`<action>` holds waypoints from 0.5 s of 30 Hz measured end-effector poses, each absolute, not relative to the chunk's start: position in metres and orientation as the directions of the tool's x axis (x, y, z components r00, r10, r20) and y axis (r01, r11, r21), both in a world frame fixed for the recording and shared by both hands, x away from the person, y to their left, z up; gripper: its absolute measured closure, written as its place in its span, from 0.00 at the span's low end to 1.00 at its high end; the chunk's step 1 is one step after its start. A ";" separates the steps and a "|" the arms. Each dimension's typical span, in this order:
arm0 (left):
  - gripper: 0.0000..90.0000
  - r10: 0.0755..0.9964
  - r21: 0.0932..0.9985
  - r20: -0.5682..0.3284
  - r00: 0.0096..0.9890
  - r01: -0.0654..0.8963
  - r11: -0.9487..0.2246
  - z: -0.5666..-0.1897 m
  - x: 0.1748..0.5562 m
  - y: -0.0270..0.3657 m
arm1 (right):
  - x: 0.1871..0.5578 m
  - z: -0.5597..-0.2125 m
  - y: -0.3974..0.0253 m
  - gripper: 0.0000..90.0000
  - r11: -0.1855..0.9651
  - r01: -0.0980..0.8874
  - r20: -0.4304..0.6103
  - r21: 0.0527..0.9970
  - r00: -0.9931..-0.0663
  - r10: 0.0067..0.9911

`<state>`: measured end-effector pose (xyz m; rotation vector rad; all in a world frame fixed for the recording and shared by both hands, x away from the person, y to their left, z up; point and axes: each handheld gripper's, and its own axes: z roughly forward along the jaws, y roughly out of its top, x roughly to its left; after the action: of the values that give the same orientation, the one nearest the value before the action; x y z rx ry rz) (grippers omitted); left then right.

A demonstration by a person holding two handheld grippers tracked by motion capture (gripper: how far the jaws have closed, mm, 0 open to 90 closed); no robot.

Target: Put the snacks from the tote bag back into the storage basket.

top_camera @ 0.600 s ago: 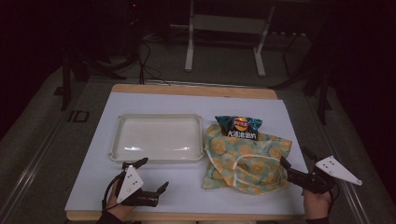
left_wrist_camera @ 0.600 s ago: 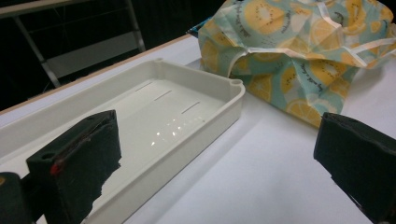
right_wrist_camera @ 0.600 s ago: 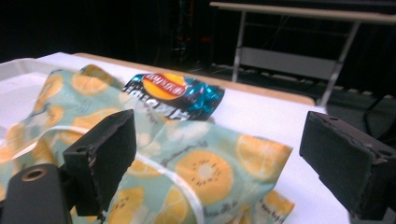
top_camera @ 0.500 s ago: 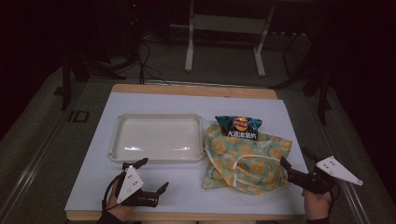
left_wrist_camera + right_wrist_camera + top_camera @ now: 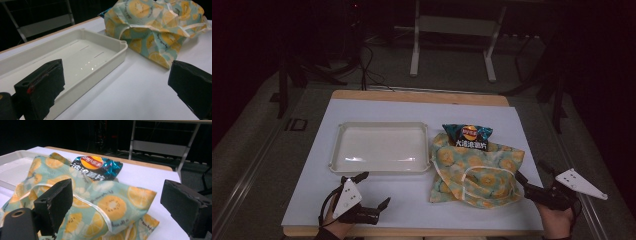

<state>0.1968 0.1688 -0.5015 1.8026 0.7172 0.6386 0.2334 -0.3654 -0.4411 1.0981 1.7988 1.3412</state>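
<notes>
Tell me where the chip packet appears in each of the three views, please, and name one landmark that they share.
High view: the chip packet lies right of centre, its near end under the far edge of the fruit-print cloth bag.
Left gripper view: a dark sliver at the top edge, behind the bag's left corner, may be it; too little to be sure.
Right gripper view: top centre, sticking out from under the bag.
Shared landmark: the white tray, beside the bag.

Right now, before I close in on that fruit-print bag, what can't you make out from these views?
- Chip packet: its lower part is hidden inside the fruit-print bag in the high view and the right gripper view.
- Anything else in the bag: covered by cloth.
- Tray: near end cut off by the left gripper view's edge and hidden behind a jaw.
- Small print on the packet: too small to read.
</notes>
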 end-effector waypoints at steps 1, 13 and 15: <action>0.01 0.731 0.947 0.086 0.677 0.174 -0.272 -0.501 0.197 0.169 | 0.234 -0.436 -0.363 0.12 0.140 0.237 -0.017 0.962 -0.456 0.890; 0.01 0.725 0.945 0.098 0.682 0.165 -0.283 -0.501 0.198 0.167 | 0.251 -0.405 -0.346 0.13 0.182 0.188 -0.058 0.965 -0.527 0.848; 0.01 0.723 0.945 0.102 0.683 0.161 -0.286 -0.501 0.198 0.167 | 0.253 -0.402 -0.345 0.14 0.191 0.184 -0.064 0.964 -0.537 0.841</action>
<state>0.1979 0.1665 -0.5006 1.8095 0.7016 0.6462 0.2534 -0.3453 -0.4018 0.9584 1.8560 1.3745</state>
